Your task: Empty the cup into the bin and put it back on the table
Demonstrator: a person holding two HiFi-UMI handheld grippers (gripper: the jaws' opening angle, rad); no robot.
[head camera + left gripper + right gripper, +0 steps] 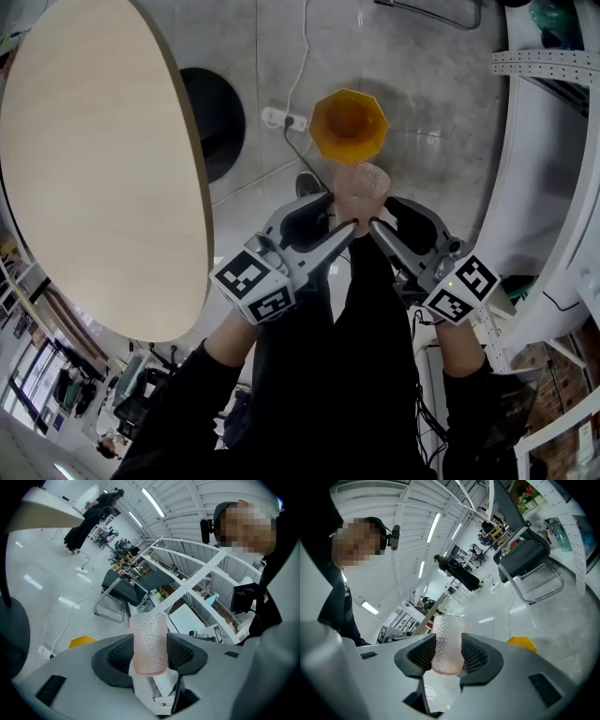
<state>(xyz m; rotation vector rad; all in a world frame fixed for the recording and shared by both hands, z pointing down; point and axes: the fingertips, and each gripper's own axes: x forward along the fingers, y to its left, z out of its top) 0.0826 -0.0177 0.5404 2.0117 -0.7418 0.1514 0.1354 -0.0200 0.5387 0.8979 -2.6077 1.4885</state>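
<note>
Two grippers: my left gripper (150,649) and right gripper (448,654) both clamp the cup (364,183).
Cup: pink, dimpled, held off the ground between them.
Bin (348,124): orange, on the floor (441,103), just past the cup.
Table (94,159): at my left, well apart.

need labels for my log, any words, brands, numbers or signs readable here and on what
No readable text anywhere.
Pink cup: no print.
Left hand-held gripper and right hand-held gripper: their cubes carry black-and-white square markers only, no letters.
Small white card in the left gripper view's background: too small to read.
</note>
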